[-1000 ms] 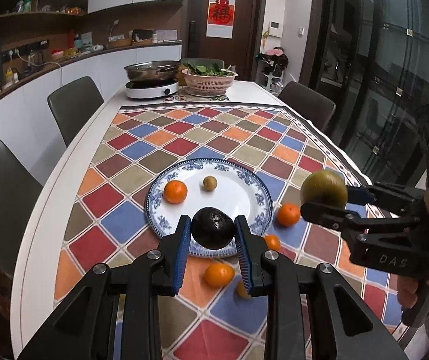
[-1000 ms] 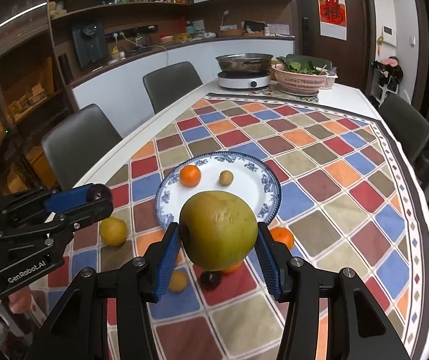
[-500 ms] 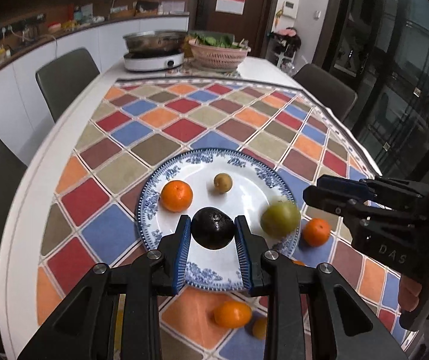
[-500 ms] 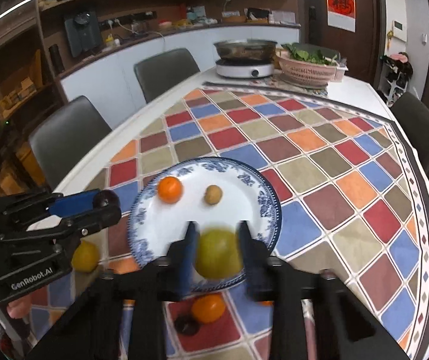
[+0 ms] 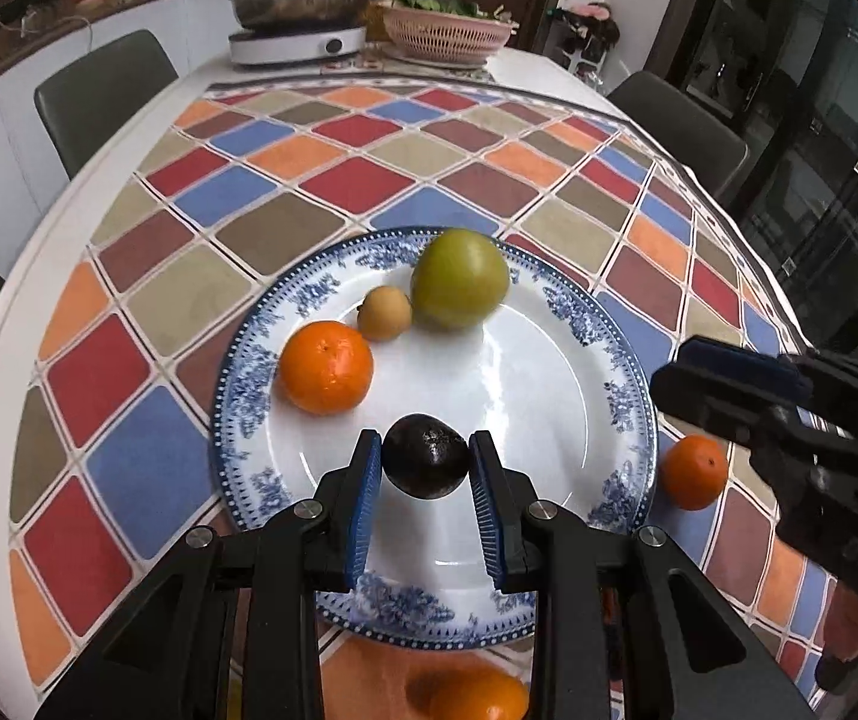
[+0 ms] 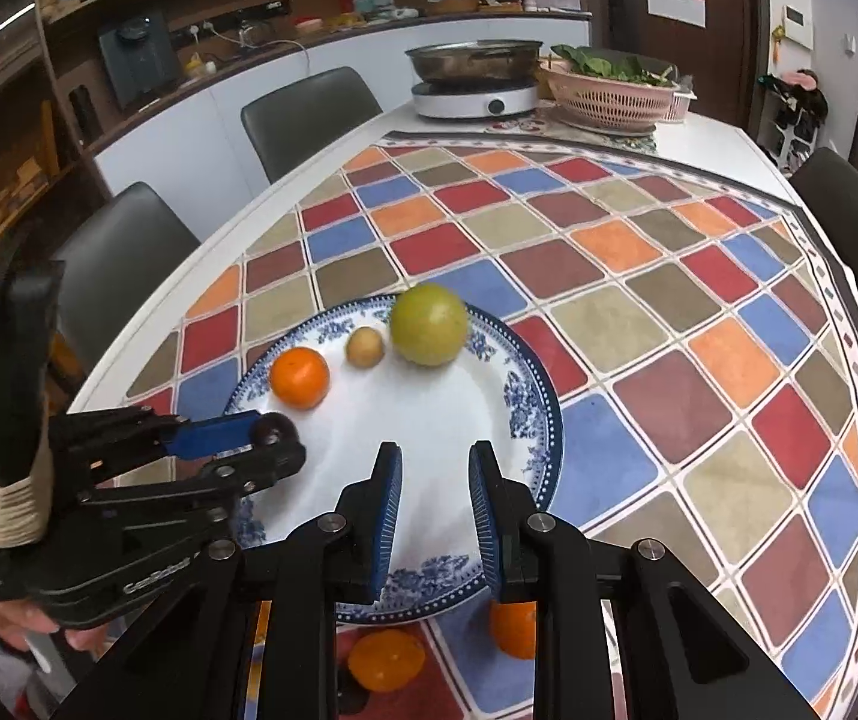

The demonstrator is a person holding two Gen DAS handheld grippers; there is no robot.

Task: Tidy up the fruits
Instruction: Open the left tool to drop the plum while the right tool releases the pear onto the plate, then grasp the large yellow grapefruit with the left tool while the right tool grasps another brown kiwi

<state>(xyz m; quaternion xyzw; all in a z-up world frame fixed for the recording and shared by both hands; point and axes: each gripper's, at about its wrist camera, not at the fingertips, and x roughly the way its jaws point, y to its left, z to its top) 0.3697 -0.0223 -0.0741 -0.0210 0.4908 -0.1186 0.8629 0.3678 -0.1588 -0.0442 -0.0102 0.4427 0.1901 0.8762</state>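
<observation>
A blue-and-white plate (image 5: pixel 555 384) (image 6: pixel 525 402) lies on the checkered tablecloth. On it are a green round fruit (image 5: pixel 460 279) (image 6: pixel 429 324), a small tan fruit (image 5: pixel 384 313) (image 6: pixel 365 347) and an orange (image 5: pixel 326 367) (image 6: pixel 300 377). My left gripper (image 5: pixel 426 471) (image 6: pixel 276 441) is shut on a dark avocado (image 5: pixel 425 464) just above the plate's near part. My right gripper (image 6: pixel 434 480) (image 5: pixel 723 372) is open and empty over the plate's near right rim.
Loose oranges lie off the plate: one at its right (image 5: pixel 693 471), others near the front edge (image 5: pixel 477 693) (image 6: pixel 386 659) (image 6: pixel 514 627). A hotpot cooker (image 5: pixel 297 21) and a pink basket of greens (image 5: pixel 450 30) stand at the far end. Chairs surround the table.
My right gripper lowered the green fruit onto the plate, opened and drew back; the fruit now rests at the plate's far side. My left gripper carried the avocado lower over the plate.
</observation>
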